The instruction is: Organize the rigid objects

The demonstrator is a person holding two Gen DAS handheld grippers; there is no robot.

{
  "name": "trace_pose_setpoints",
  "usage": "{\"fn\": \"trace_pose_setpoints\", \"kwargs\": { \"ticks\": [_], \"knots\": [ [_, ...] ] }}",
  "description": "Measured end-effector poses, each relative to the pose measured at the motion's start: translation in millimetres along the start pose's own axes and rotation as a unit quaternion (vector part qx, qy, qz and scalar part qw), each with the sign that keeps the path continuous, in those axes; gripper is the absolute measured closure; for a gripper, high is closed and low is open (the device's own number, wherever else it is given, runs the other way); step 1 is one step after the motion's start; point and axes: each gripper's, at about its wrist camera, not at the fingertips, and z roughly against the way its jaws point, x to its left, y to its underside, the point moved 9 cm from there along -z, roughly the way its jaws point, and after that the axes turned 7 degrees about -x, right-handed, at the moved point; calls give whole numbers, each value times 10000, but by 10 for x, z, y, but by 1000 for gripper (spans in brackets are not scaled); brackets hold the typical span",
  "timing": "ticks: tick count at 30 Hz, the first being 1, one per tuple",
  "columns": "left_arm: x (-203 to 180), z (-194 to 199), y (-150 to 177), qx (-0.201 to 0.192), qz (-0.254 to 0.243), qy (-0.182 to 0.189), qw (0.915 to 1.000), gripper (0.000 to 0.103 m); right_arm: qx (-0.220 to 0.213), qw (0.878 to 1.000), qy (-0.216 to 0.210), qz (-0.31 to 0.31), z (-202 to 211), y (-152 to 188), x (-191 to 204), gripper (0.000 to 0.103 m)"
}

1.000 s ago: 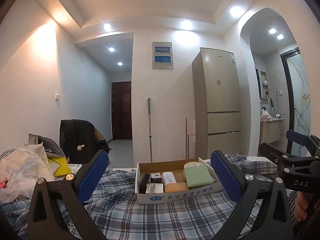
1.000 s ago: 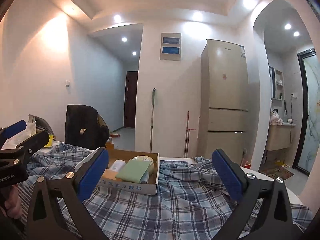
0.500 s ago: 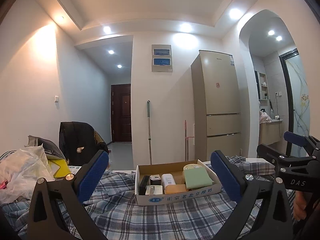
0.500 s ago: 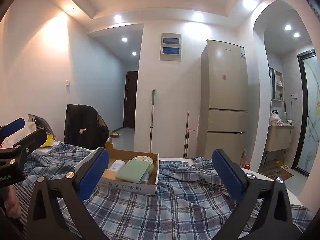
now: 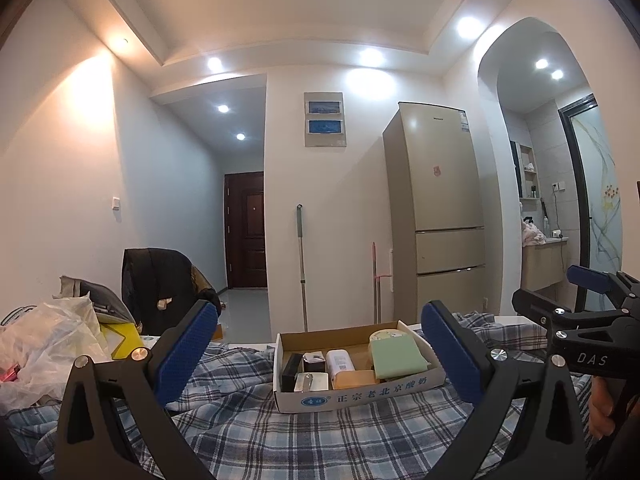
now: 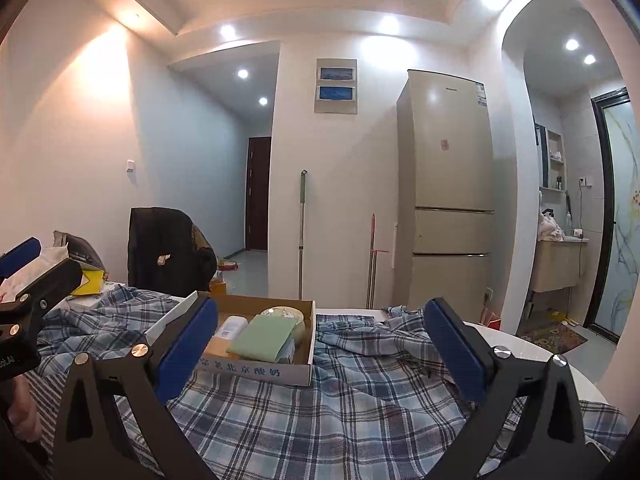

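Observation:
A shallow cardboard box (image 5: 360,398) sits on the plaid cloth, holding a green flat item (image 5: 396,354), a white bottle (image 5: 339,360), a black block (image 5: 291,366), a small silver piece (image 5: 311,382) and a round tin (image 5: 386,335). My left gripper (image 5: 320,344) is open and empty, held above the cloth in front of the box. My right gripper (image 6: 320,340) is open and empty, to the right of the box (image 6: 256,370). The right gripper also shows at the right edge of the left wrist view (image 5: 580,320).
A pile of plastic bags (image 5: 44,344) and a yellow item (image 5: 120,340) lie at the left. A chair with a dark jacket (image 5: 160,292) stands behind the table. A fridge (image 5: 440,220) and mop (image 5: 300,268) stand by the far wall. The white table edge (image 6: 532,352) shows at right.
Both views have tilted slightly upward; the box sits a little lower in frame. Both grippers stay open and empty.

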Motion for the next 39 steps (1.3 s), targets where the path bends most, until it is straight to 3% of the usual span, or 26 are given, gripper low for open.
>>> {"fn": "trace_pose_setpoints", "kwargs": {
  "ticks": [39],
  "knots": [
    [-6,7,-3,33,31,-94,9999,0,80,9999,35,-53,-19,2,-38,0]
  ]
}}
